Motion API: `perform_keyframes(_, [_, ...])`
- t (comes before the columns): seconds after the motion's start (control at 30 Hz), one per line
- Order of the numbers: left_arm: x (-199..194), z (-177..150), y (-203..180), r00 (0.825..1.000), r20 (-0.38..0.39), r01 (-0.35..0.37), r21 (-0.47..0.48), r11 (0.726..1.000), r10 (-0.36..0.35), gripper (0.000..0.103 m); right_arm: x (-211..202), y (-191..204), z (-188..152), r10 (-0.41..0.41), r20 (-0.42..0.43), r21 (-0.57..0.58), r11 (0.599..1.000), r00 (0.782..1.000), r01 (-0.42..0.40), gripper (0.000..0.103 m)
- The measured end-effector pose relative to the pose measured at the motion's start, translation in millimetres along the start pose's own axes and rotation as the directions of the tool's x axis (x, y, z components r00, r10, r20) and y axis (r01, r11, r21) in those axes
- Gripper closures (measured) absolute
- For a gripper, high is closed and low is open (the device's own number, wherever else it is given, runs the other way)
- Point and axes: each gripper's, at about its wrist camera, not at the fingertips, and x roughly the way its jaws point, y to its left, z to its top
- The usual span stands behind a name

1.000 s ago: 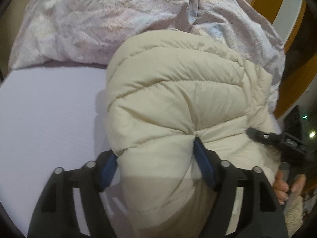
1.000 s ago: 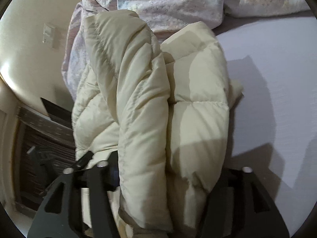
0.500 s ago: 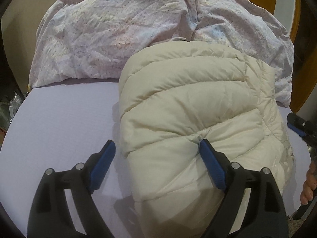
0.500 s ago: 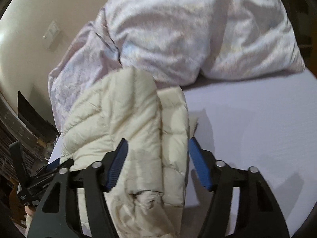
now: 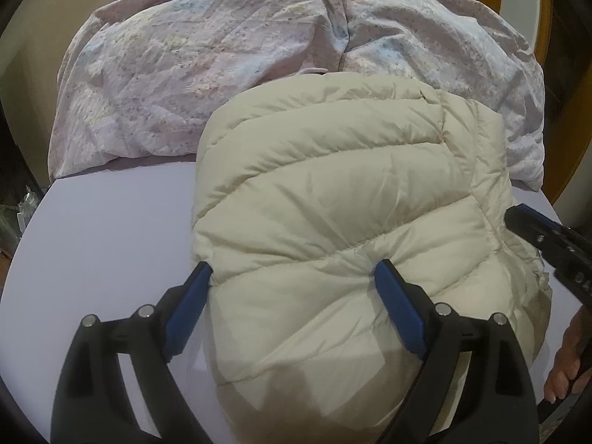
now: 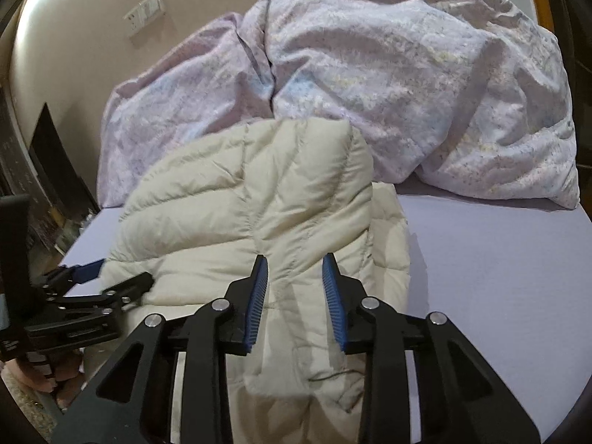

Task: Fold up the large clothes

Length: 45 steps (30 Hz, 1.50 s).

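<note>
Since the earlier frames the puffer jacket (image 5: 344,229) has dropped onto the bed (image 5: 111,244). Left tongs (image 5: 292,275) straddle its near fold, spread wide; right tongs (image 6: 294,270), narrower, bracket a ridge, grip uncertain. The fold appears complete.

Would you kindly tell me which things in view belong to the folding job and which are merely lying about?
Job in hand:
cream puffer jacket, folded on the bed
left gripper, jaws around the jacket's near end
right gripper, jaws around a jacket fold

Lying about:
crumpled floral duvet
lilac bedsheet
wall switch plate
</note>
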Motion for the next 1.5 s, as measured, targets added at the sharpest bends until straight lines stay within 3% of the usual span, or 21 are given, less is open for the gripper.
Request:
perform_keyframes(0.43, [16.4, -1.7, -9.1, 1.000, 0.012, -0.004, 0.036, 0.999, 0.004, 0.008, 35.7, -15.4, -22.2, -0.109, -0.084, -0.004, 0.994, 0.990, 0.109, 0.075])
perform_keyframes(0.73, [36.1, -4.4, -1.3, 1.000, 0.001, 0.030, 0.012, 0.999, -0.030, 0.002, 48.4, -18.2, -27.8, -0.116, -0.104, -0.012, 0.993, 0.988, 0.116, 0.075])
perform_keyframes(1.5, [52.2, -9.6, 2.2, 0.998, 0.022, 0.061, -0.021, 0.998, -0.061, 0.002, 55.8, -22.0, -29.8, -0.101, -0.093, 0.014, 0.995, 0.991, 0.102, 0.072])
